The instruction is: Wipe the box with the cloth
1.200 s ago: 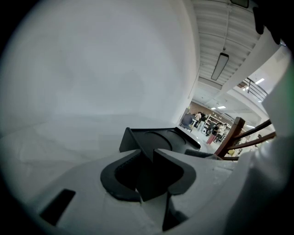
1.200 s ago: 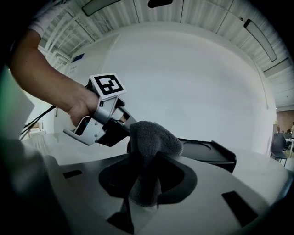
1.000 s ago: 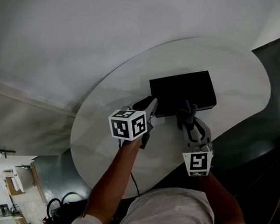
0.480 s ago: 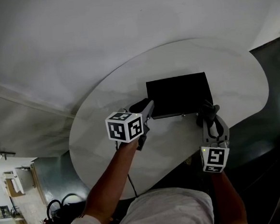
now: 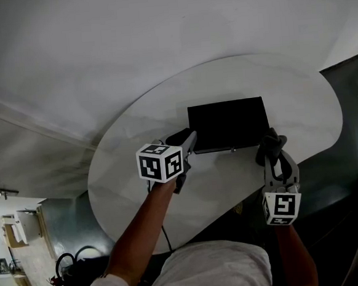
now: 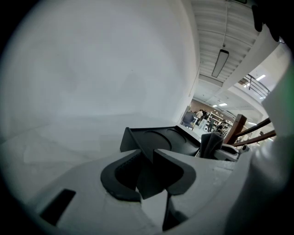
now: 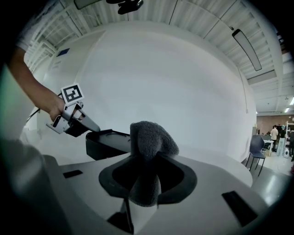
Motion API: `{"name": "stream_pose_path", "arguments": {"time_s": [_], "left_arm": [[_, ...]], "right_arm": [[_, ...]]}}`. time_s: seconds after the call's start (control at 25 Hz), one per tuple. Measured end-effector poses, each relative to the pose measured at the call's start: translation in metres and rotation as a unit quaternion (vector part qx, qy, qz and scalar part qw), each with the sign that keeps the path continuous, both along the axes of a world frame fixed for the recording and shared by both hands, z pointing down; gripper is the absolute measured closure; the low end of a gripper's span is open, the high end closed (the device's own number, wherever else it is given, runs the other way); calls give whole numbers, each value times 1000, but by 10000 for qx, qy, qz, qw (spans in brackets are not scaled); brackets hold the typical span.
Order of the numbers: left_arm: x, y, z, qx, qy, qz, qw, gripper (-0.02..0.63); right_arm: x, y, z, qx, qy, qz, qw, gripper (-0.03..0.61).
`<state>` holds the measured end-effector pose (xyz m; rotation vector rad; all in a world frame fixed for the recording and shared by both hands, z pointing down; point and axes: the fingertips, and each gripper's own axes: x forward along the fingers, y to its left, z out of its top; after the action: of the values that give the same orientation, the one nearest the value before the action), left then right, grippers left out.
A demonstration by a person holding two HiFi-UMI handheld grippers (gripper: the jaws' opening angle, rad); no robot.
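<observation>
Housework on a white oval table (image 5: pixel 171 195): we pin a flat black rectangular box (image 5: pixel 228 123) by its near left corner with our left gripper (image 5: pixel 193 137), jaws pinched on that edge. Our right gripper (image 5: pixel 272 150) clamps a bunched grey fleecy cloth (image 7: pixel 149 135) just off the box's near right corner, so the box lies ahead and to its left. The box rests flat near the table's middle, long axis running left to right across our view; the next wipe, we judge, must sweep leftward along that length, with the right gripper the nearer one.
</observation>
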<state>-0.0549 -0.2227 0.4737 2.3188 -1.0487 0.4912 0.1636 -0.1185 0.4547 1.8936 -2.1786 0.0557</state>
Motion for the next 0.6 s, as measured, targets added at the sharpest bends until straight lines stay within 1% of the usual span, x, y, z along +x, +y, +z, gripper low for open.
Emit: {"name": "stream_pose_path", "arguments": {"time_s": [0.2, 0.6], "left_arm": [[-3, 10, -9, 41, 4, 62, 10000, 522], [-14, 29, -55, 522, 226, 53, 9984, 523]], "right_arm": [[-9, 5, -26, 67, -248, -362, 9990, 489], [-34, 2, -77, 168, -544, -1050, 9928, 489]]}}
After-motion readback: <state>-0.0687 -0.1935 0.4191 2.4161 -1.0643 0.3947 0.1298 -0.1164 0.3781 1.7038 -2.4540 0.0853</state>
